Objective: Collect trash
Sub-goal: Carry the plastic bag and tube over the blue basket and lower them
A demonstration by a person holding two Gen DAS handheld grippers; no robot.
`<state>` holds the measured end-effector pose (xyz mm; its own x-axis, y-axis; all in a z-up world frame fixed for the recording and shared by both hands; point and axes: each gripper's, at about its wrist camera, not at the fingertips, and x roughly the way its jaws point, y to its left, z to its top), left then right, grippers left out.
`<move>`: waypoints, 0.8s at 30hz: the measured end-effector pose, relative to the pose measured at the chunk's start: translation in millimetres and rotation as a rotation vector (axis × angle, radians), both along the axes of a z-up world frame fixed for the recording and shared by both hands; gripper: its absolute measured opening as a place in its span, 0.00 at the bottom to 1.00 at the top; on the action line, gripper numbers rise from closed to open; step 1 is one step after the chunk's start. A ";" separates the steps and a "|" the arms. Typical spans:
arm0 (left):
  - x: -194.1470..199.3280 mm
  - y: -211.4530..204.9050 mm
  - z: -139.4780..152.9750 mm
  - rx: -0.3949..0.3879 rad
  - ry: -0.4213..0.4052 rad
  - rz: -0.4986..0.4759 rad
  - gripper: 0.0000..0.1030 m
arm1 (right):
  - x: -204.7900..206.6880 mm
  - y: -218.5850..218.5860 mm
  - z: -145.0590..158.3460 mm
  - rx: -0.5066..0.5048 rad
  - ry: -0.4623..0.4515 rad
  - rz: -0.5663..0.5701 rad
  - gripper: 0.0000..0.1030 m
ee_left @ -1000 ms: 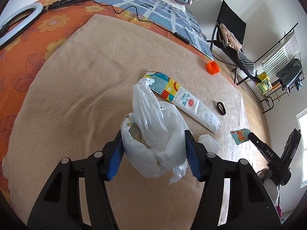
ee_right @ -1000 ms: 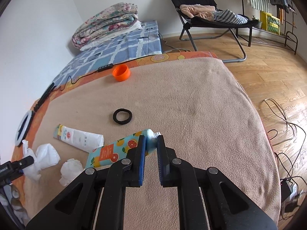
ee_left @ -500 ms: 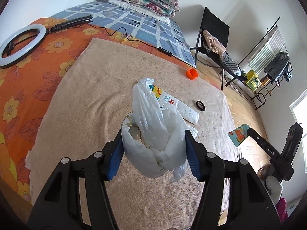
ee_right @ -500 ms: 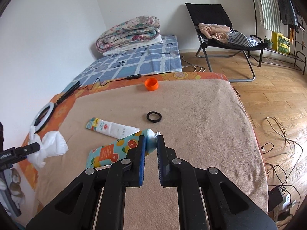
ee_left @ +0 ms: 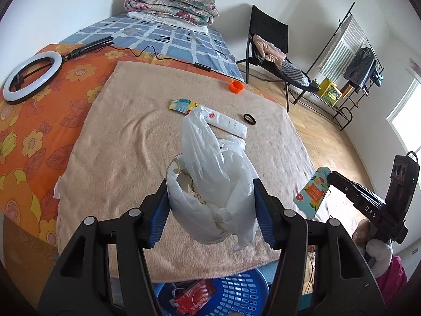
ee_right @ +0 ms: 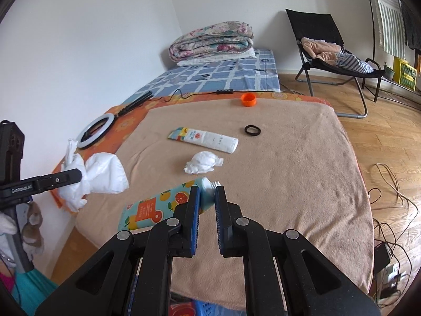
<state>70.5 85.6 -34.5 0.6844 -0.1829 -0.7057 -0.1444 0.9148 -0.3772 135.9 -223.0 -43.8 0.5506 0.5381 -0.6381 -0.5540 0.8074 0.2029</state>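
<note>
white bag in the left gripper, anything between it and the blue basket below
Nothing visible. The white bag hangs in the left gripper past the blanket's near edge, and the blue basket sits open below.

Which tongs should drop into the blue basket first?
Left, probably. The left tongs hold the white plastic bag nearly above the blue basket; the right tongs, gripping the orange-print tube, sit further aside.

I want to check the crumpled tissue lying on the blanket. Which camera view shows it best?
The right wrist view: the crumpled tissue lies in plain sight on the beige blanket, below the white tube. In the left wrist view I cannot find it; the plastic bag in the left gripper probably covers it.
</note>
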 end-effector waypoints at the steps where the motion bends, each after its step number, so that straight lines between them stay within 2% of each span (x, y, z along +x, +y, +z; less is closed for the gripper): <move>1: -6.7 -3.9 -1.3 0.004 0.004 -0.010 0.58 | -7.8 -0.5 -2.4 -0.004 0.006 0.008 0.09; 13: -72.0 -41.6 -45.2 0.009 0.103 -0.119 0.58 | -79.0 -3.7 -41.0 -0.101 0.039 0.089 0.09; 24: -96.9 -50.2 -94.3 -0.023 0.221 -0.157 0.58 | -115.4 7.2 -93.2 -0.199 0.107 0.163 0.09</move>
